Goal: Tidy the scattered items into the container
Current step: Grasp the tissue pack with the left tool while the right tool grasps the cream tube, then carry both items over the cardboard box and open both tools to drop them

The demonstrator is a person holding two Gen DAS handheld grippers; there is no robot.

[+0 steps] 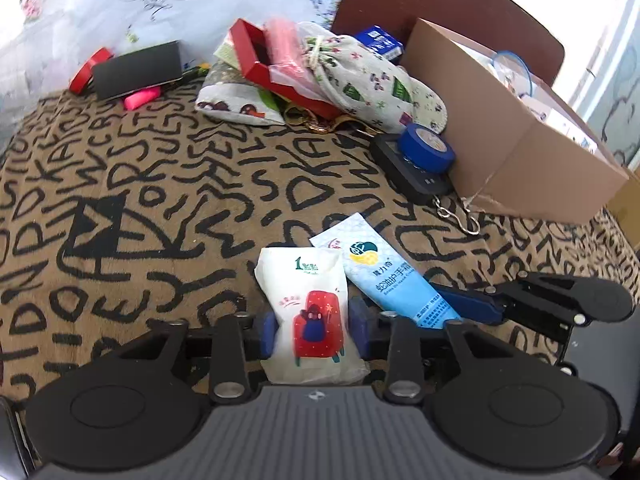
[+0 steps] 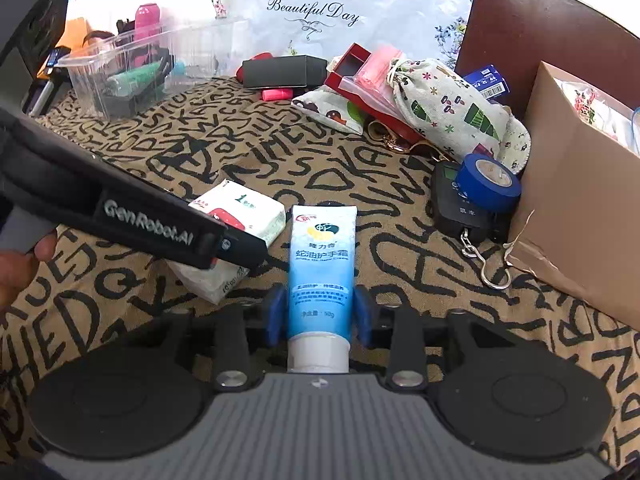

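Left wrist view: the left gripper (image 1: 313,326) fingers clench a soft, light tissue pack (image 1: 310,316) across its middle, low over the patterned cloth. The right gripper (image 2: 320,316) fingers grasp the squashy hand cream tube (image 2: 322,268) near its stiffer cap end, likely the safest hold.

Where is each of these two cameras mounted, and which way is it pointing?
Left wrist: rides on the left claw, looking forward over the tissue pack between its fingers; right claw visible.
Right wrist: rides on the right claw, looking along the hand cream tube; left claw's arm and a hand show.
Both share the cardboard box and blue tape roll.
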